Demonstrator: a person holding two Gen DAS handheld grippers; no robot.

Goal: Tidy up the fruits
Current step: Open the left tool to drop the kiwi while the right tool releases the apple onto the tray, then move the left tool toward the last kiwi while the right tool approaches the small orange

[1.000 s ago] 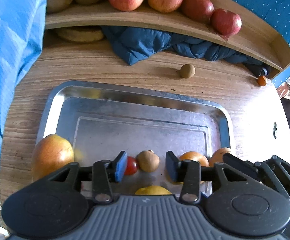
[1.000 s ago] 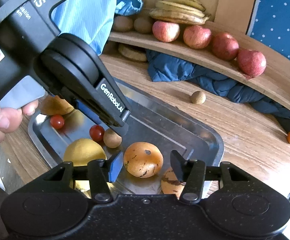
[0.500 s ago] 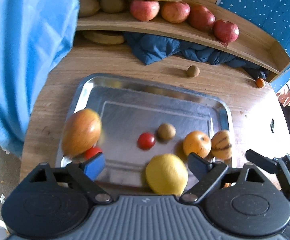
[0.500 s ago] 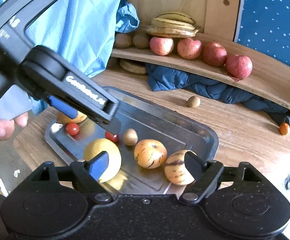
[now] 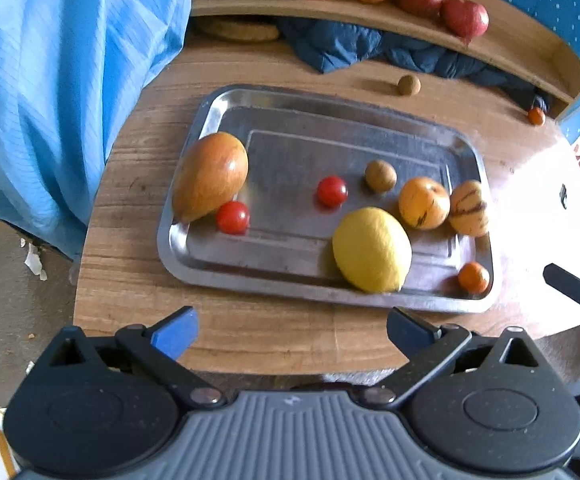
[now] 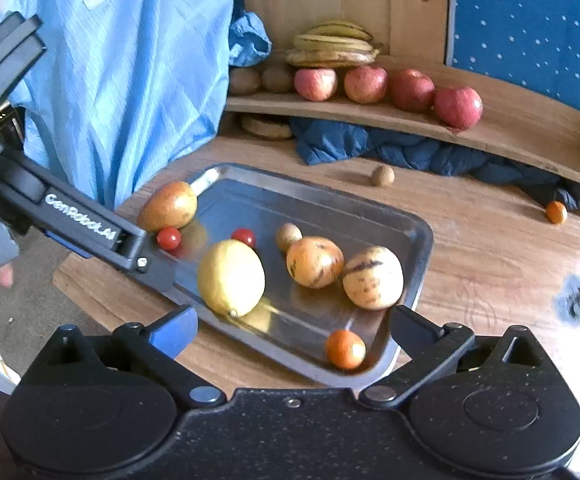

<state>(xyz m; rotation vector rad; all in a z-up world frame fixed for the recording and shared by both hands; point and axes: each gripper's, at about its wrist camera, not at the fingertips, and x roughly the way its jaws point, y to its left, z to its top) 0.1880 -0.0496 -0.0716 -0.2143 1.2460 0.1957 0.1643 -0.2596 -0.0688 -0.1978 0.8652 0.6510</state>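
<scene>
A steel tray (image 5: 194, 128) (image 6: 421, 248) on the round wooden table holds a mango (image 5: 210, 176), two cherry tomatoes (image 5: 232, 217) (image 5: 331, 191), a small brown fruit (image 5: 380, 175), a yellow lemon (image 5: 371, 249) (image 6: 231, 277), two striped orange fruits (image 5: 423, 202) (image 5: 469, 208) and a small orange (image 5: 473, 277) (image 6: 345, 349). My left gripper (image 5: 290, 330) is open and empty, held back over the table's near edge. My right gripper (image 6: 290, 330) is open and empty, just short of the tray's near corner.
A curved wooden shelf (image 6: 509, 136) at the back carries red apples (image 6: 457, 106), kiwis and bananas (image 6: 331, 46). A dark blue cloth (image 6: 389, 148) lies under it. A loose brown fruit (image 5: 409, 85) and a small orange (image 5: 536, 116) sit on the table. Blue fabric (image 5: 70, 80) hangs at left.
Both grippers have pulled back from the tray and opened wide. The small brown fruit that was between the left fingers now lies free on the tray.
</scene>
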